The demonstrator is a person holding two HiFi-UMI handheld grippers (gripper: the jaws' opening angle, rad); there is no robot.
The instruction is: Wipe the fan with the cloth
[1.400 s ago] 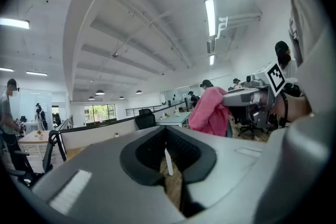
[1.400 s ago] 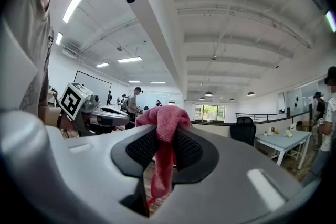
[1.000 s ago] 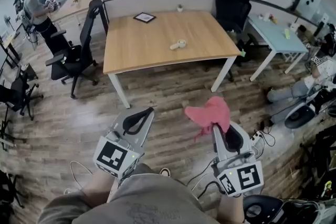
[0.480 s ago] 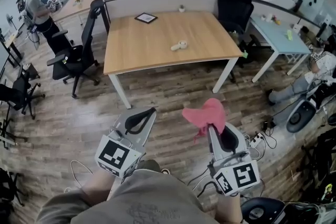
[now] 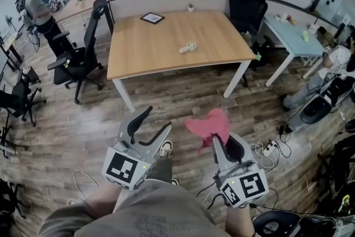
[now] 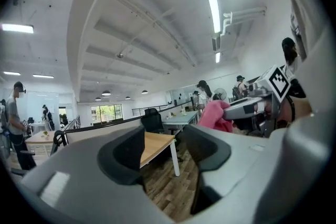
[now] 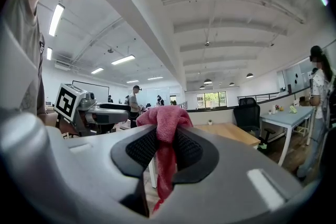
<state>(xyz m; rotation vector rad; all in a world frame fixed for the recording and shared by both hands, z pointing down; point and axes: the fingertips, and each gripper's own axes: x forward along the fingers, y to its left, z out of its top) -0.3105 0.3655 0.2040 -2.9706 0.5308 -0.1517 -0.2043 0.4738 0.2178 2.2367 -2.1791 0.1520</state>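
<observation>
**Inspector:** What is recorded of the jaws?

**Assistant:** The jaws of the left gripper (image 5: 157, 119) are being opened and are seen spread. Nothing is held between them; only floor (image 5: 183, 91) and the far table (image 5: 155, 53) are seen through the gap. The jaws of the right gripper (image 5: 215, 141) are pressed on the cloth (image 5: 208, 122), a pink one. It is pinched near its middle, with a bunch standing above the jaws and a tail hanging below.

**Inspector:** Where is the fan placed?

**Assistant:** A small pale object, taken to be the fan (image 5: 187, 48), is noted near the middle of the table, at twelve o'clock from both grippers and well apart from them. Its form cannot be made out at this range. A dark framed item (image 5: 152, 18) is noted at eleven o'clock of it.

**Inspector:** What is advised for the step in hand?

**Assistant:** The approach is judged not yet finished. It is advised that the table be closed on squarely, that the fan be steadied by the spread left jaws, and that the bunched end of the cloth be presented to it. The pinch should be kept firm, since the loose tail could be snagged or dragged.
</observation>
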